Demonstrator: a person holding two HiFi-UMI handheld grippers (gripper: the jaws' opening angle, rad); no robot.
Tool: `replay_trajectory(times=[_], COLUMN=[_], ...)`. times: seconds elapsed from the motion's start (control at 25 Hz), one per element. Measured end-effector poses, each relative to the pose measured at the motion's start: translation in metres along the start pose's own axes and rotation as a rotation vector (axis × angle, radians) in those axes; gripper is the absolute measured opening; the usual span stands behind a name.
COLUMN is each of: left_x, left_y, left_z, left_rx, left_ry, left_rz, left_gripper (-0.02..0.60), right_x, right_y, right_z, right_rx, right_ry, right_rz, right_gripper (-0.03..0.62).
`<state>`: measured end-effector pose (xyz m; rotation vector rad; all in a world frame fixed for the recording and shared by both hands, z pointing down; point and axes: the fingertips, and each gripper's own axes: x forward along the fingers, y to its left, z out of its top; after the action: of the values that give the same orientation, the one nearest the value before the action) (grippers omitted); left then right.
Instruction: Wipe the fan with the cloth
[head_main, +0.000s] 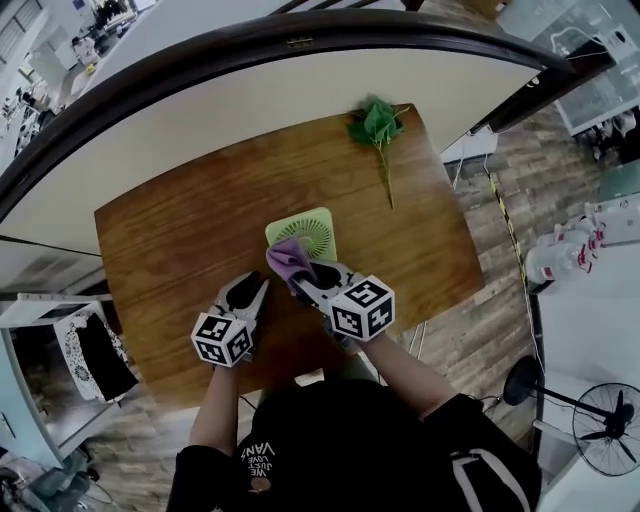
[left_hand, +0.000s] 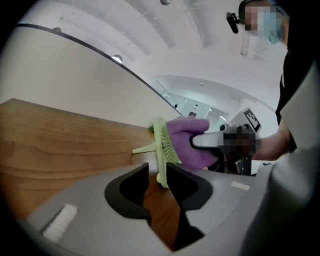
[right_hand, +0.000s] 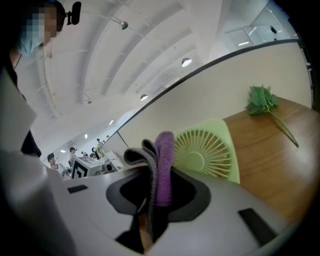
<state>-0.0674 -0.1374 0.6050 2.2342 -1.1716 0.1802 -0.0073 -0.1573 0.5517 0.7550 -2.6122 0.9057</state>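
Note:
A small light-green fan (head_main: 303, 233) stands near the middle of the wooden table (head_main: 170, 240). In the left gripper view the fan (left_hand: 161, 142) is edge-on, with a thin prop sticking out behind it. My right gripper (head_main: 305, 278) is shut on a purple cloth (head_main: 288, 257) and holds it against the fan's grille. The folded cloth (right_hand: 162, 165) rises between the right jaws, purple on one side and grey on the other, with the fan (right_hand: 207, 152) just beyond. My left gripper (head_main: 258, 290) is open just left of the fan's lower edge, and its jaws (left_hand: 157, 172) do not press on the fan.
A green leafy sprig (head_main: 377, 125) lies at the table's far right corner, also in the right gripper view as the sprig (right_hand: 262, 102). A curved cream partition (head_main: 250, 120) runs behind the table. A white shelf unit (head_main: 60, 340) stands at the left, a floor fan (head_main: 605, 425) at the lower right.

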Motion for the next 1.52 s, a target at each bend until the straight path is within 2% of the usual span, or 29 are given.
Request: replay_trajectory(times=[0.08,0.36,0.64,1.2,1.52], left_x=[-0.005,-0.012,-0.009,0.005,0.004], left_y=[0.002,-0.004,-0.009,-0.022,-0.023], left_z=[0.000,0.009,0.011,0.014,0.013], left_rx=[-0.002,-0.001,-0.026,-0.021,-0.017], left_ry=[-0.009,-0.051,-0.065,-0.052,-0.046], left_rz=[0.015,0.032,0.021,-0.008,-0.022], left_gripper=[0.116,0.033,0.012,0.012,0.012], right_x=[0.009,0.019,0.001,-0.057,-0.083], right_y=[0.004,-0.010,-0.033,-0.102,-0.132], right_z=[-0.005,-0.014,-0.012,-0.010,-0.016], right_rx=[-0.013,-0.028,-0.009,0.088,0.162], right_ry=[0.024,0.089,0.086,0.030,-0.004], right_rz=[0.017,0.007,-0.033,-0.212,-0.359], right_gripper=[0.100,0.100,0.100,0.100,0.100])
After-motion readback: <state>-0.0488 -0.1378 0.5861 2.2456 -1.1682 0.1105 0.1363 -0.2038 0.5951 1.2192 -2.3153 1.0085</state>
